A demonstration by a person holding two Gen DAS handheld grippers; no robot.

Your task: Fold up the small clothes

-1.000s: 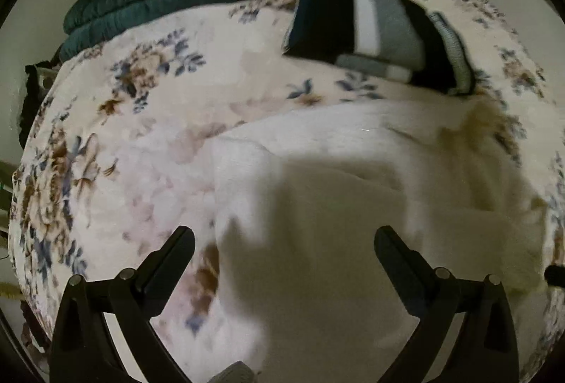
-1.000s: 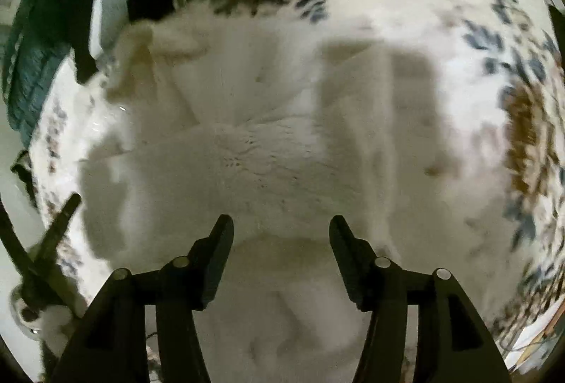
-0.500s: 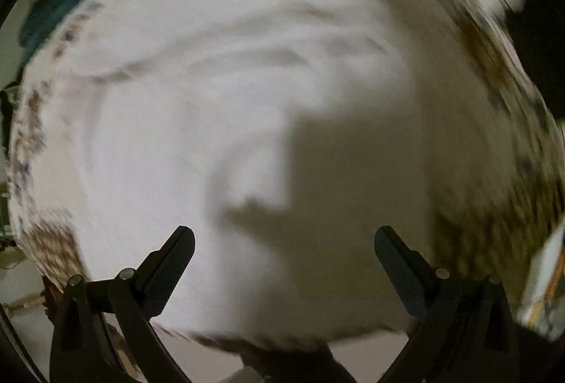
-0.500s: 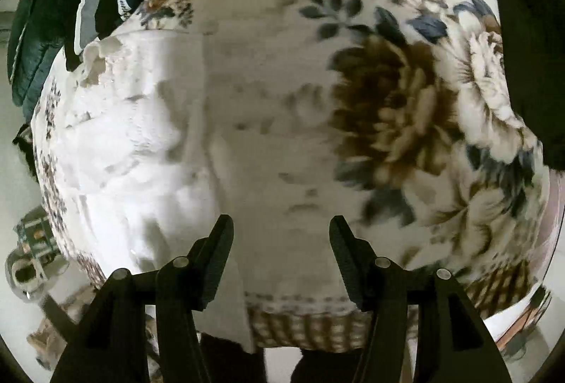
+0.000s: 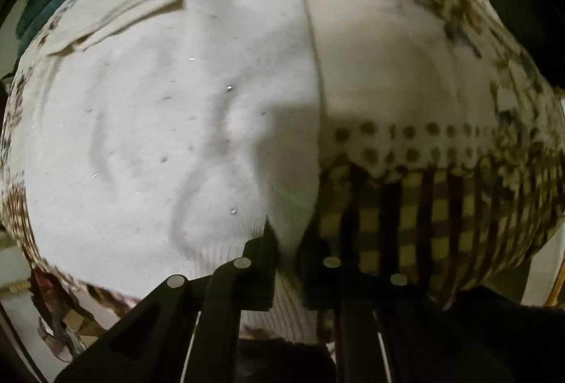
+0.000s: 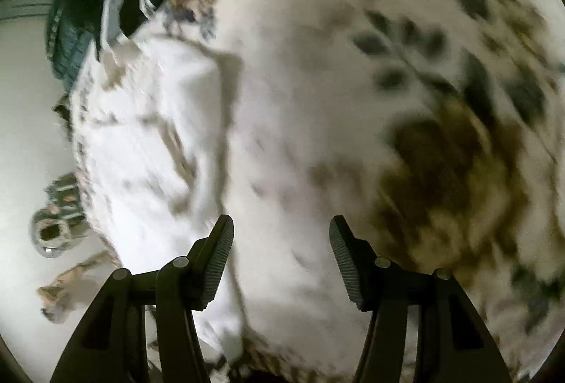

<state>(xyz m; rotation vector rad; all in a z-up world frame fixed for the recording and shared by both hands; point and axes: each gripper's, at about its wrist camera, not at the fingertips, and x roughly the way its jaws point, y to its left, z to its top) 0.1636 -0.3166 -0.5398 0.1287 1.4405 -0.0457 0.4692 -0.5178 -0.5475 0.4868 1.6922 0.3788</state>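
White knit hem is sitting clamped in the left hand-held gripper (image 5: 286, 250), which was gaping a second ago, so a fold is likely starting; the white garment (image 5: 159, 121) is spreading toward 12 o'clock over the floral bed cover (image 5: 406, 40). Right hand-held gripper (image 6: 281, 254) is hanging released at 3 o'clock. No writing is showing.

White knit garment (image 5: 169, 121) lies spread, wrinkled, ribbed hem pinched.
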